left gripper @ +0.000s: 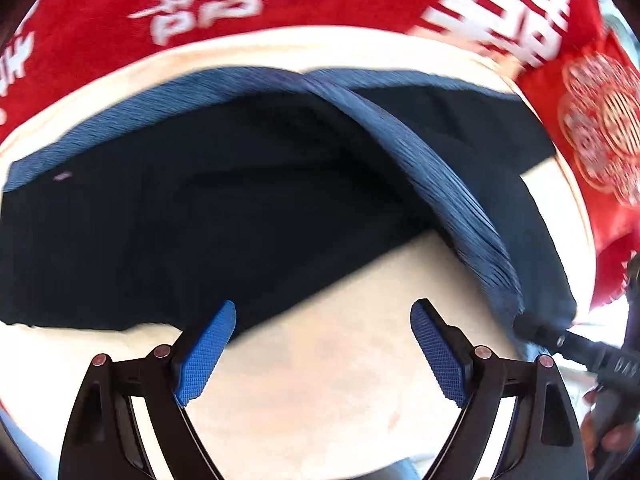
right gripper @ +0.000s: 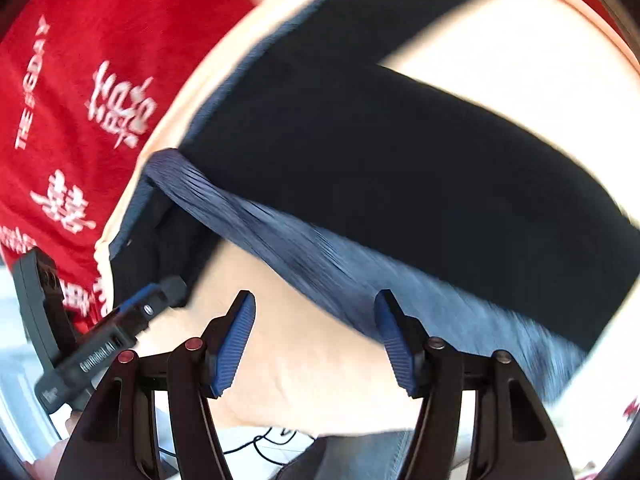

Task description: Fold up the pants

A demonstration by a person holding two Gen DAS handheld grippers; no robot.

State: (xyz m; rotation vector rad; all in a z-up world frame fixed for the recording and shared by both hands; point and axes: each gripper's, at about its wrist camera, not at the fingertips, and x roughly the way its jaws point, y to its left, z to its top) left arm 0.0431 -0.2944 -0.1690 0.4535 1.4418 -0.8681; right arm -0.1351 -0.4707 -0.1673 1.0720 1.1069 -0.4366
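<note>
Dark navy pants (left gripper: 192, 208) lie spread on a cream surface (left gripper: 320, 380), and a lighter ribbed blue waistband (left gripper: 448, 192) is folded across them. My left gripper (left gripper: 324, 344) hangs open over the cream surface at the pants' near edge, with nothing between its pads. In the right wrist view the pants (right gripper: 400, 152) run diagonally, with the ribbed band (right gripper: 304, 248) below them. My right gripper (right gripper: 316, 340) is open just short of that band, holding nothing. One of the right gripper's fingers (left gripper: 536, 330) shows at the band's end in the left wrist view.
A red cloth with white characters (left gripper: 320, 4) borders the cream surface on the far side and also shows as the red cloth (right gripper: 80, 100). The body of the left tool (right gripper: 96, 348) sits at the lower left. Black cables (right gripper: 260, 444) and a person's jeans (right gripper: 360, 456) lie below the near edge.
</note>
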